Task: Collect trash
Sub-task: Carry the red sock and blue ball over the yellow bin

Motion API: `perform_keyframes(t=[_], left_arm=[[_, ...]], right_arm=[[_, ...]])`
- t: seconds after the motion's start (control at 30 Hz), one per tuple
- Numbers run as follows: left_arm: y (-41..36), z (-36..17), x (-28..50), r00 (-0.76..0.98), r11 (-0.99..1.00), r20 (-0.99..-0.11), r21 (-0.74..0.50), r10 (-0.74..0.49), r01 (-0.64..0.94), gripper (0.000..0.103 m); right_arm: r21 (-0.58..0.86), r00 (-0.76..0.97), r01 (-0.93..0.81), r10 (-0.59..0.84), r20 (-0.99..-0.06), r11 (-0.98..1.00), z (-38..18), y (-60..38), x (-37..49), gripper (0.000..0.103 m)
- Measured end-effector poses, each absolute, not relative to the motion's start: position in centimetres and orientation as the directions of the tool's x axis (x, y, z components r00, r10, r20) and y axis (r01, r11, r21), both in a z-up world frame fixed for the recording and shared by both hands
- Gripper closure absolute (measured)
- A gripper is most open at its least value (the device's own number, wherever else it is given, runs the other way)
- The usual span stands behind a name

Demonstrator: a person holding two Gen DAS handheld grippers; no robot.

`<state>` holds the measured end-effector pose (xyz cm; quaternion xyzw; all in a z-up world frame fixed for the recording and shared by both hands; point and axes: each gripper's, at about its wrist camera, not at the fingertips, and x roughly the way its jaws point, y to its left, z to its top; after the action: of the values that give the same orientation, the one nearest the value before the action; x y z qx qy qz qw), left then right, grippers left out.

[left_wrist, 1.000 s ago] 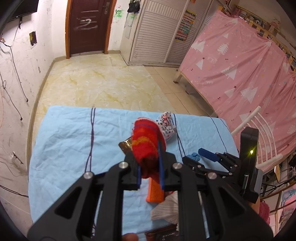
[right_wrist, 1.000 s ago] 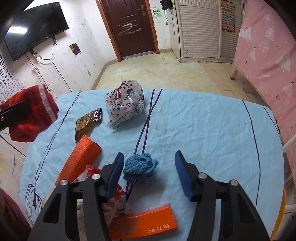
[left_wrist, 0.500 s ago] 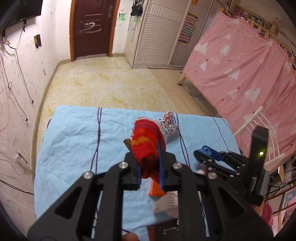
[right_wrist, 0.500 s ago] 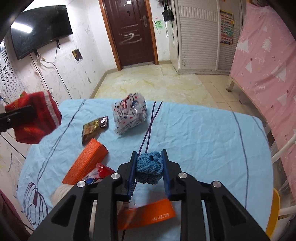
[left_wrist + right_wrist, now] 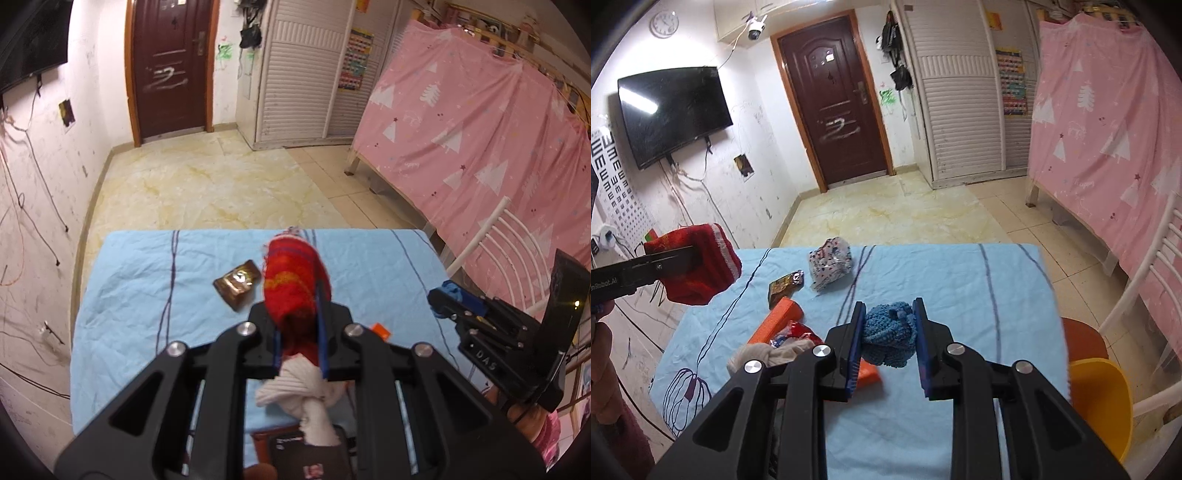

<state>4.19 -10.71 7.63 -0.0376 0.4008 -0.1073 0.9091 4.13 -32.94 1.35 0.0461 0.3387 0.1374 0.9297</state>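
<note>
table with the light blue cloth (image 5: 960,288) fills the lower view. left gripper (image 5: 299,332) is clamped on a red knit sock (image 5: 295,280), up at 9 o'clock. right gripper (image 5: 888,332) is clenched on a blue knit ball (image 5: 890,332), dead centre, lifted off the cloth.

- Closed on the blue knitted bundle (image 5: 889,335) a second back: right gripper (image 5: 887,341) fingers, now lifted clear of the tabletop (image 5: 960,288).
- Raised higher too: red knitted bundle (image 5: 295,280).
</note>
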Motion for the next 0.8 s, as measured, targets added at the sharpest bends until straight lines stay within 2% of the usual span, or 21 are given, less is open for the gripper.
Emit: perform_keyframes(t=[0.37, 0.57, 0.8], left_arm=[[-18.6, 7.5, 1.9, 0.608, 0.944, -0.737, -0.131, -0.297, 0.302, 0.09], [-24.9, 6.6, 0.9, 0.549, 0.907, -0.761, -0.123, -0.347, 0.403, 0.09], [-31.8, 5.8, 0.5, 0.486, 0.87, -0.79, -0.117, -0.373, 0.479, 0.09]], right_arm=[[0.249, 0.811, -0.057, 0.19, -0.554, 0.967, 1.8, -44.5, -1.4, 0.084], [0.279, 0.816, 0.058, 0.115, -0.566, 0.958, 0.1, -51.0, -3.7, 0.084], [0.314, 0.8, 0.122, 0.094, -0.593, 0.941, -2.5, -55.5, -4.1, 0.084]])
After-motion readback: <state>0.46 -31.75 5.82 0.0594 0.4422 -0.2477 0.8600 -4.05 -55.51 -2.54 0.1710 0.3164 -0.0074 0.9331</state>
